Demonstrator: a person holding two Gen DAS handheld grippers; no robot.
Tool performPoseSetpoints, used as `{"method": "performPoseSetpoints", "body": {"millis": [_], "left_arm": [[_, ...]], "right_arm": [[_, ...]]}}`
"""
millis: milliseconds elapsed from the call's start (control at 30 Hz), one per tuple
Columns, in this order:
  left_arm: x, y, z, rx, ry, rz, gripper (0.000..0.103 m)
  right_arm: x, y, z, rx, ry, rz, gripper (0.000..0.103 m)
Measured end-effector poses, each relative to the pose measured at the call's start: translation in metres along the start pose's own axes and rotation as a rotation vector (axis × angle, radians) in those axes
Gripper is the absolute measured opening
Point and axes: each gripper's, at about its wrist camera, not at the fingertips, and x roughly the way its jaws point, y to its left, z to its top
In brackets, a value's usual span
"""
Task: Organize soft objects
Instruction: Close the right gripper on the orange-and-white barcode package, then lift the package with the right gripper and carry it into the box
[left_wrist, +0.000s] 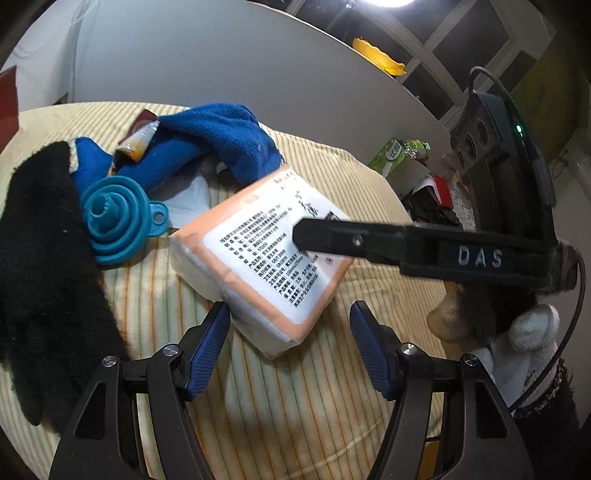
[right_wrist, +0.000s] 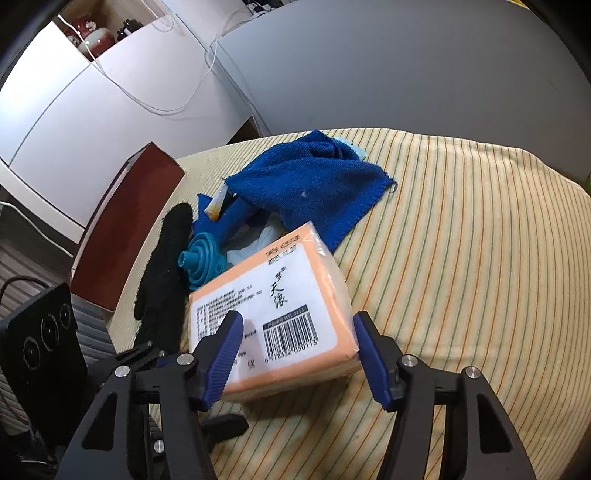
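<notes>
An orange-and-white tissue pack (left_wrist: 258, 258) lies on the striped tablecloth (left_wrist: 295, 387). My left gripper (left_wrist: 290, 314) is open just in front of its near corner, not touching. My right gripper (right_wrist: 299, 325) is open with the tissue pack (right_wrist: 280, 306) between its fingers; whether the pads touch it is unclear. In the left wrist view the right gripper's finger (left_wrist: 369, 243) reaches across the pack's top. A blue towel (right_wrist: 314, 184) lies behind the pack, a black fuzzy glove (right_wrist: 166, 266) to its left.
A teal collapsible funnel (left_wrist: 118, 221) and a small snack packet (left_wrist: 138, 142) sit by the towel (left_wrist: 214, 144). A dark red box (right_wrist: 125, 225) stands past the table's left edge. A grey panel (right_wrist: 406, 66) rises behind the table. Green tissue box (left_wrist: 395, 155) far right.
</notes>
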Motion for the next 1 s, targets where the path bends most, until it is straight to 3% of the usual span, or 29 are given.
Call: {"method": "performPoseSetpoints", "body": {"millis": [533,1000], "left_arm": [[-0.06,0.013,-0.006,0.039,-0.11,0.018,0.066],[-0.143,0.052,0.007,0.021,-0.28,0.06,0.066]], "right_arm": [[-0.032,0.061,-0.017,-0.076,-0.071,-0.02,0.056],[-0.04,0.144,0.01,-0.178,-0.139,0.046,0.055]]}}
